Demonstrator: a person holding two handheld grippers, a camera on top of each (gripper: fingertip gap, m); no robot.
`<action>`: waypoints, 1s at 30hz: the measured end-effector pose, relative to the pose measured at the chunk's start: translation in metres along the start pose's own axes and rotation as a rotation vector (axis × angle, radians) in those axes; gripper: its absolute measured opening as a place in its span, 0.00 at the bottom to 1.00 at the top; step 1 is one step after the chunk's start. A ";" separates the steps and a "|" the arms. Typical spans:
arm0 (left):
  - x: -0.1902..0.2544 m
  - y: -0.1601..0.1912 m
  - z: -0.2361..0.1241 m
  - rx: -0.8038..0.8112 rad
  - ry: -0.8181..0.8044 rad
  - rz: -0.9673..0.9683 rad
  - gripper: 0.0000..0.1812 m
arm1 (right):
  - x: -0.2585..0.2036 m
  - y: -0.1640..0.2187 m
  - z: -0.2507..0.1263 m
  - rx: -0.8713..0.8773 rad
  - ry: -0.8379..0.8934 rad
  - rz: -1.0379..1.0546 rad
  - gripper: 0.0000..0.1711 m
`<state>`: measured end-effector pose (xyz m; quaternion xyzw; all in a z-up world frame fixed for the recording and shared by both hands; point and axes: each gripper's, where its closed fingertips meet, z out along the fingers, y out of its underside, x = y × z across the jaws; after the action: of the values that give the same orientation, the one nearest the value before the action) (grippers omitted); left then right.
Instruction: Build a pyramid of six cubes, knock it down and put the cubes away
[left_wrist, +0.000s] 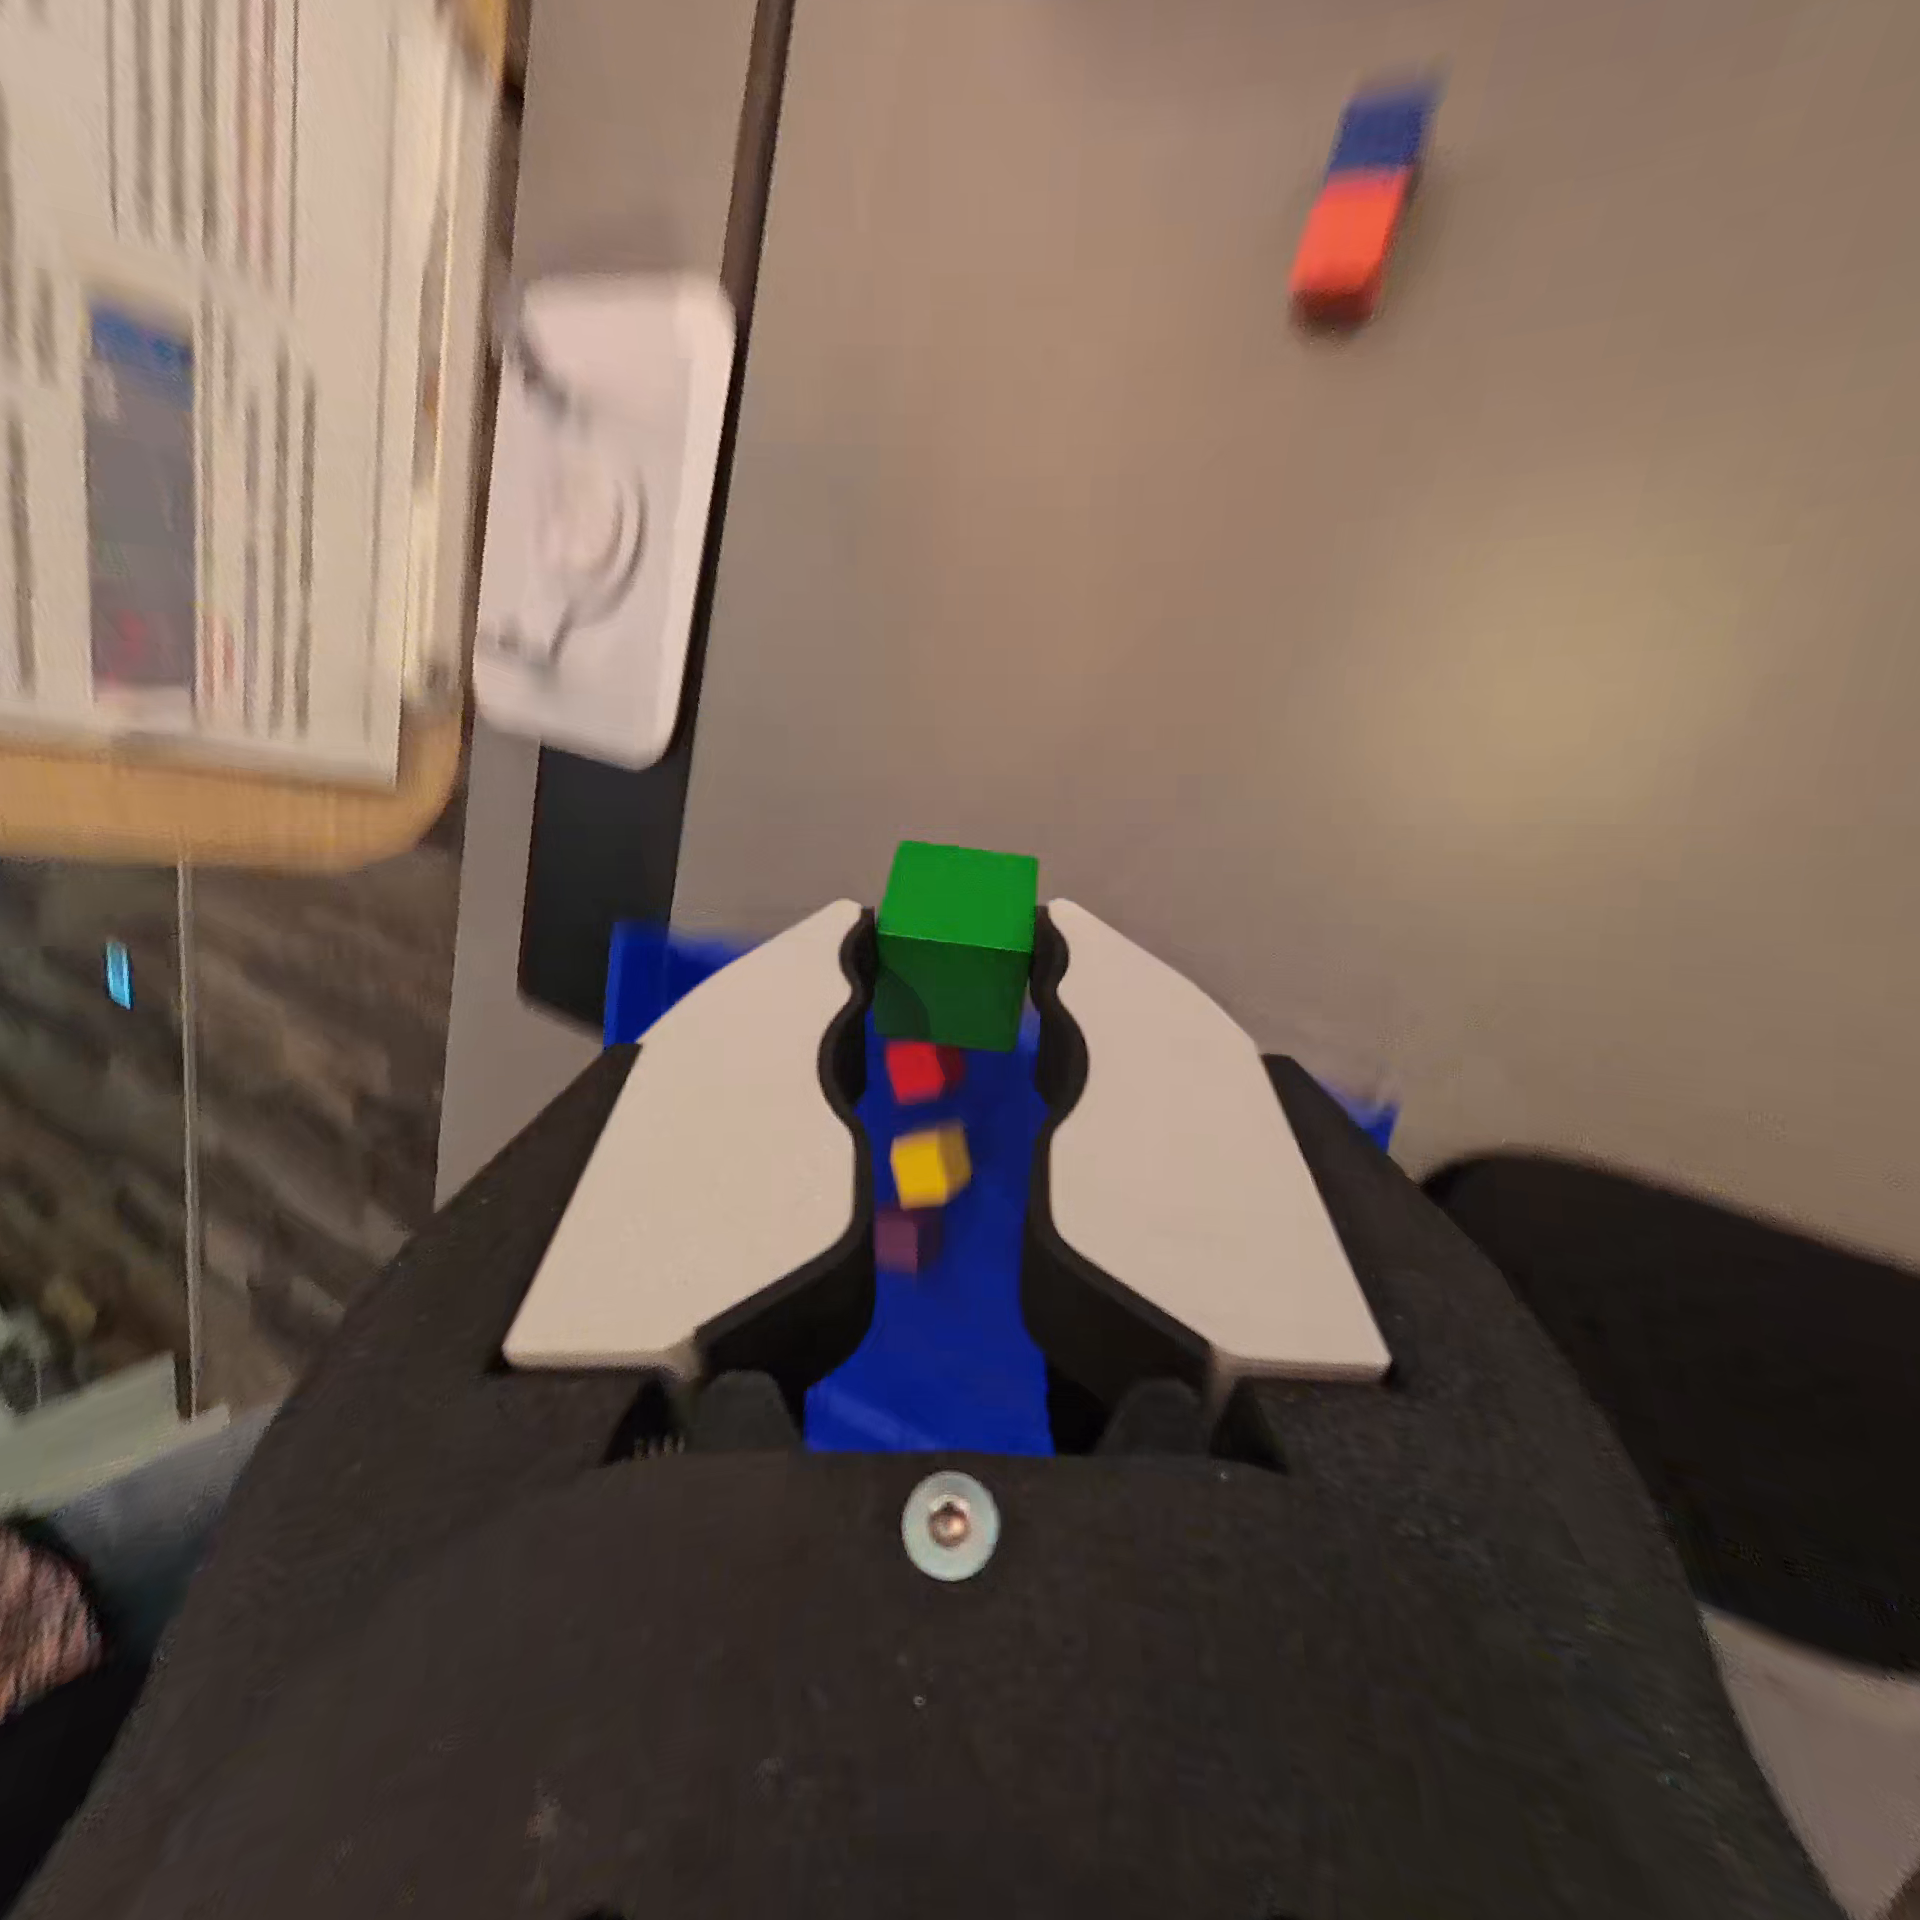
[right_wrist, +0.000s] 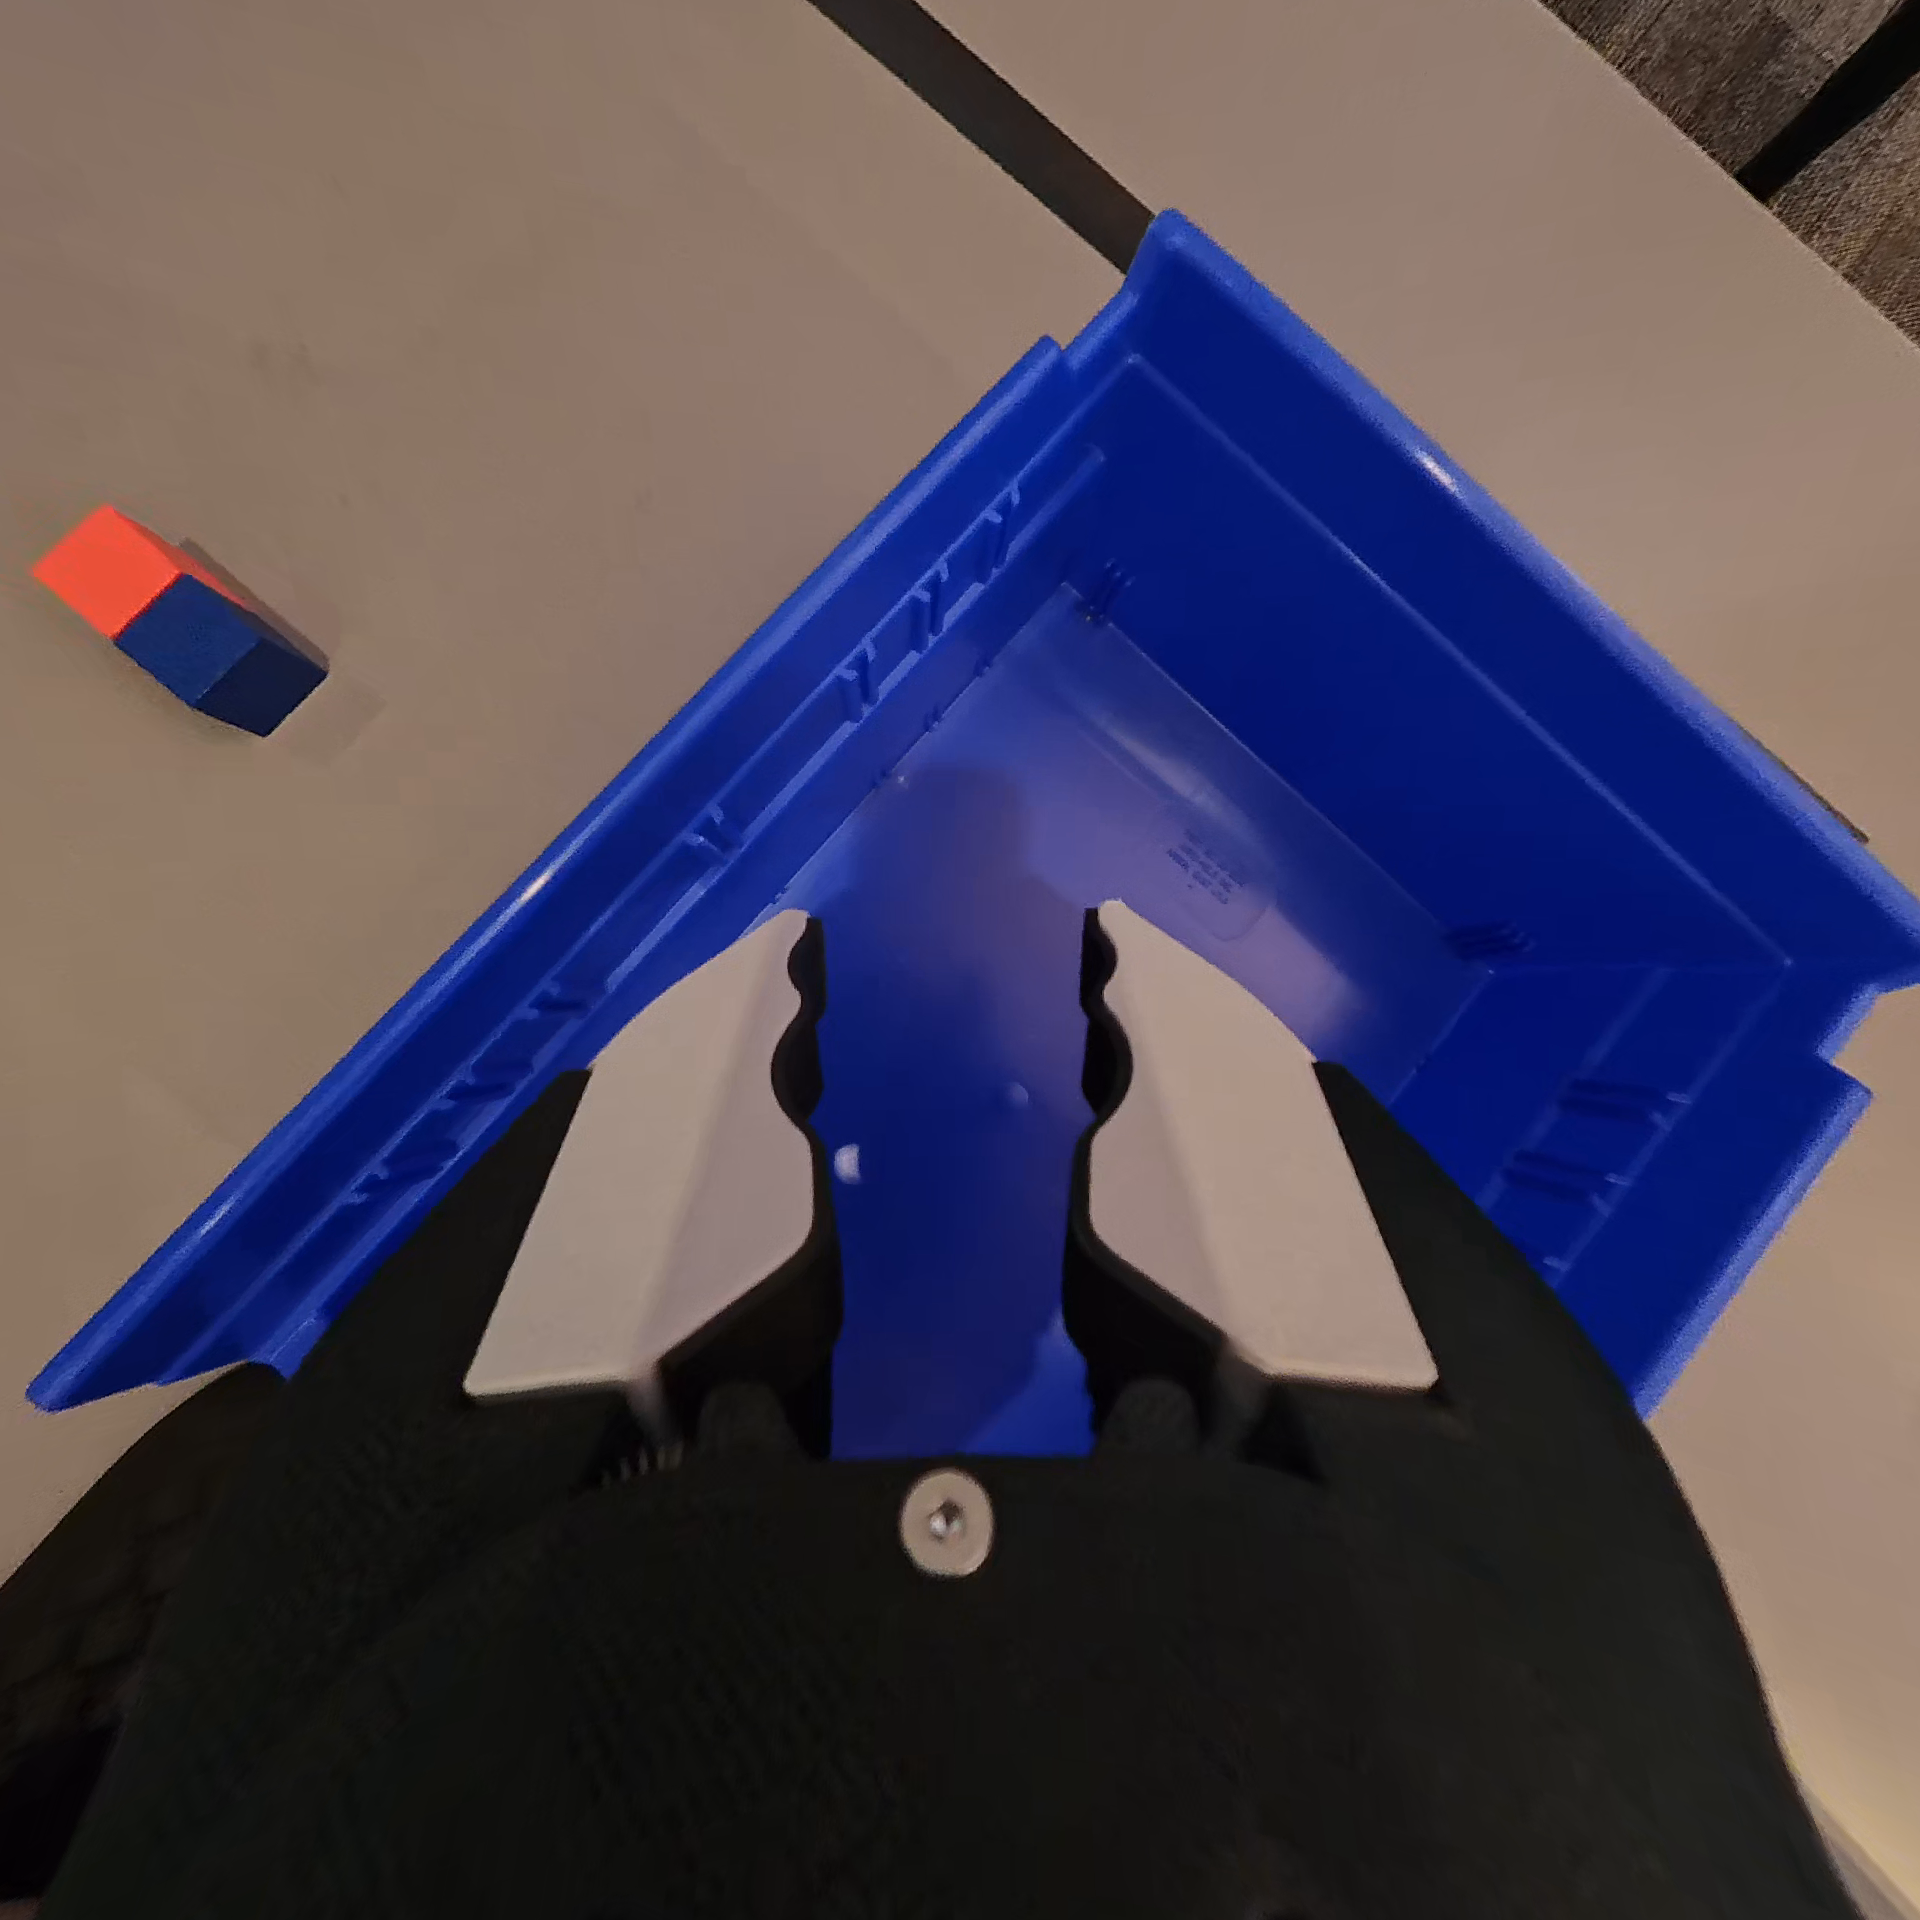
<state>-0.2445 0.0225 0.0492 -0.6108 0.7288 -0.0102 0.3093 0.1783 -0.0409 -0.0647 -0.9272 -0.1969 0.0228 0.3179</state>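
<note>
Left hand-held gripper (left_wrist: 956, 951) clamps a smooth green cube (left_wrist: 956, 940); right hand-held gripper (right_wrist: 945, 1023) gapes over the ribbed blue plastic bin (right_wrist: 1351, 582).

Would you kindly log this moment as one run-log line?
left claw: shut on green cube above blue bin | right claw: open, empty, over bin | orange cube and blue cube: touching, on table

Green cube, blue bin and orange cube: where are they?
green cube (left_wrist: 956, 945): left wrist view, front face, held between the jaws.
blue bin (right_wrist: 1455, 582): right wrist view, inner wall.
orange cube (right_wrist: 104, 566): right wrist view, top face.
</note>
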 end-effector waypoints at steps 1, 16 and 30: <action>0.015 -0.025 0.009 0.040 0.028 0.035 0.16 | -0.001 0.000 0.000 0.000 -0.001 -0.003 0.29; 0.120 -0.090 0.203 -0.094 0.321 0.132 0.16 | -0.008 -0.011 -0.014 0.064 -0.018 -0.028 0.28; 0.122 -0.087 0.223 -0.112 0.352 0.065 0.21 | -0.008 -0.008 -0.011 0.038 -0.019 -0.033 0.28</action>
<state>-0.0718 -0.0276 -0.1504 -0.5920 0.7904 -0.0663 0.1426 0.1696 -0.0443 -0.0516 -0.9173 -0.2147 0.0300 0.3340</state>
